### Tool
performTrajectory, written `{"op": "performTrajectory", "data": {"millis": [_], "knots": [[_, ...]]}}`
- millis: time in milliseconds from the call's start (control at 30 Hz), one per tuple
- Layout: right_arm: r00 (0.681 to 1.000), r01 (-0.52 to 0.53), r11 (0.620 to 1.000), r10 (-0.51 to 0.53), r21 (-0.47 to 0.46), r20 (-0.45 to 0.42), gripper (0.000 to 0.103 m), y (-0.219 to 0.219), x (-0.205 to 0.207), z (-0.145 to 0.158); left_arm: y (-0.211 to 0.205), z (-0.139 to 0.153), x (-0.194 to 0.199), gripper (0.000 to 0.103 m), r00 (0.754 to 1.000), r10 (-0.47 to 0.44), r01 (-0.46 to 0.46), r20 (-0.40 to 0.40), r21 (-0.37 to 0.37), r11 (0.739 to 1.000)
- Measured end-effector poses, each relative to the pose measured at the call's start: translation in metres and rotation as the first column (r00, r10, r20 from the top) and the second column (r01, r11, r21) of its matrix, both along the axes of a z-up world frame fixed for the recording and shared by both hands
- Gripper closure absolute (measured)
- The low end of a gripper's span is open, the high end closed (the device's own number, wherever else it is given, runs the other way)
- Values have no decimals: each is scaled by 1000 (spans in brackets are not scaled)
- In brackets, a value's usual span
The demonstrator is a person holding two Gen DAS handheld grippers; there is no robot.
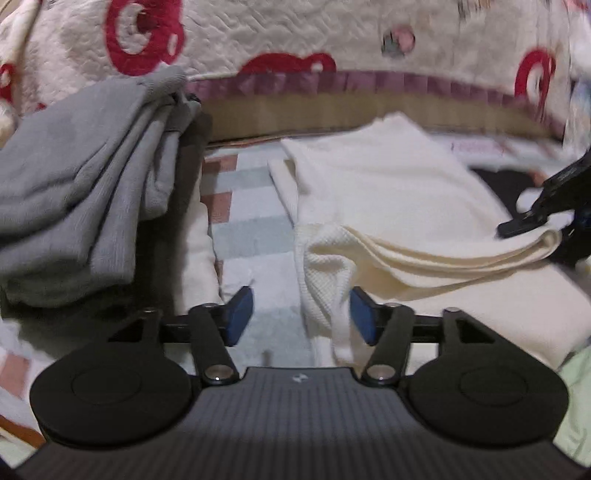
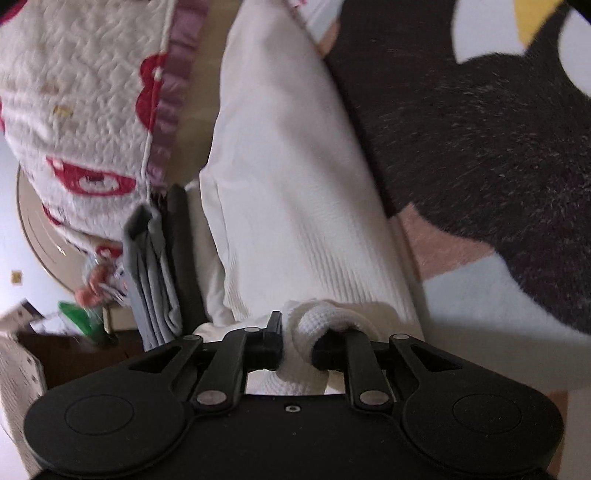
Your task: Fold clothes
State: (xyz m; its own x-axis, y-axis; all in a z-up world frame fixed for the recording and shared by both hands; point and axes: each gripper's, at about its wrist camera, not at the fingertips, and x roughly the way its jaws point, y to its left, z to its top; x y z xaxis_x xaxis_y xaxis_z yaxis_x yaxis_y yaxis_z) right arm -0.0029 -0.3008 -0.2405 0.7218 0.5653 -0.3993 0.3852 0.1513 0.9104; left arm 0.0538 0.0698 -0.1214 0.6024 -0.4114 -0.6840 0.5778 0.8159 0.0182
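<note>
Up close, my right gripper [image 2: 297, 345] is pinching a cream garment's [image 2: 295, 192] edge while my left gripper [image 1: 301, 315] is hanging wide beside it. Farther off, grey clothes [image 1: 85, 192] are lying folded; the cream piece is lying partly doubled.

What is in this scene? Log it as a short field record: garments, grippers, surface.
garment in work: cream waffle-knit garment, partly folded, lying flat
left gripper: open, a hanging cream edge between its blue pads, not clamped
right gripper: shut on a bunched cream edge
set aside: grey garment, folded, to the left
surface: checked blanket under the clothes
backdrop: quilted cover with red print
</note>
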Motion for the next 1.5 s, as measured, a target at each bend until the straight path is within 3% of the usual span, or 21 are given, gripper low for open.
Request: {"op": "performTrajectory", "data": {"millis": [33, 100, 200, 333, 433, 500, 533, 633, 700, 800, 900, 1000, 1100, 1133, 1167, 1200, 1267, 1300, 1333, 1400, 1500], "knots": [[1000, 14, 999, -14, 34, 6, 78, -2, -2, -3, 3, -3, -3, 38, 1000, 6, -6, -15, -21, 1000], [999, 42, 995, -45, 94, 23, 65, -6, -7, -6, 7, -12, -3, 38, 997, 23, -26, -80, -32, 999], [991, 95, 983, -108, 154, 76, 59, -14, -13, -4, 12, -22, -5, 38, 989, 17, -26, -149, -55, 998], [988, 54, 997, -46, -51, 151, 59, -16, -25, 30, 10, -25, -4, 37, 986, 6, -15, -166, -50, 999], [981, 28, 976, 15, -215, 195, 59, -17, -34, 56, 6, -27, -5, 35, 982, 4, -9, -188, -25, 1000], [974, -58, 912, 142, -406, 178, 58, 2, -44, 75, 5, -28, -10, 35, 981, 1, -2, -196, -10, 1000], [965, -100, 889, 196, -447, 175, 59, 11, -50, 78, 6, -28, -14, 35, 981, -3, 2, -194, -8, 1000], [946, -184, 847, 289, -499, 143, 59, 35, -62, 76, 11, -26, -27, 39, 985, -47, 41, -168, -35, 999], [930, -240, 799, 352, -551, 104, 59, 49, -66, 75, 12, -25, -32, 55, 984, -80, 72, -157, -56, 996], [889, -325, 682, 456, -655, 33, 62, 70, -62, 76, 10, -26, -33, 60, 982, -83, 73, -169, -63, 995], [846, -360, 586, 533, -726, 10, 65, 87, -64, 76, 10, -27, -30, 60, 983, -67, 55, -171, -78, 995], [833, -361, 546, 554, -756, 2, 60, 94, -61, 73, 11, -30, -21, 56, 983, -61, 40, -173, -124, 992], [840, -361, 586, 542, -725, 20, 55, 92, -55, 62, 7, -35, -12, 56, 980, -72, 45, -185, -143, 989], [843, -361, 601, 537, -713, 26, 59, 91, -54, 59, 4, -36, -11, 57, 980, -82, 59, -181, -129, 990], [838, -365, 643, 542, -674, 64, 91, 86, -54, 60, 2, -37, -12, 70, 981, -85, 65, -174, -117, 991], [830, -370, 687, 547, -626, 108, 90, 81, -54, 61, 2, -36, -11, 93, 981, -86, 67, -175, -115, 991], [857, -318, 837, 455, -445, 242, 90, 57, -60, 64, 17, -27, -7, 95, 973, -64, 16, -223, -208, 978], [871, -289, 888, 400, -358, 287, 90, 44, -64, 64, 24, -23, -7, 95, 968, -51, -11, -245, -241, 970], [883, -260, 927, 342, -272, 323, 90, 31, -68, 63, 24, -23, -10, 95, 967, -36, -20, -252, -214, 977], [906, -249, 943, 307, -220, 292, 90, 17, -74, 61, 26, -24, -15, 95, 964, -5, -38, -265, -159, 986], [923, -315, 914, 358, -254, 144, 90, 21, -77, 48, 28, -25, -24, 95, 959, 42, -65, -281, -76, 995]]}}
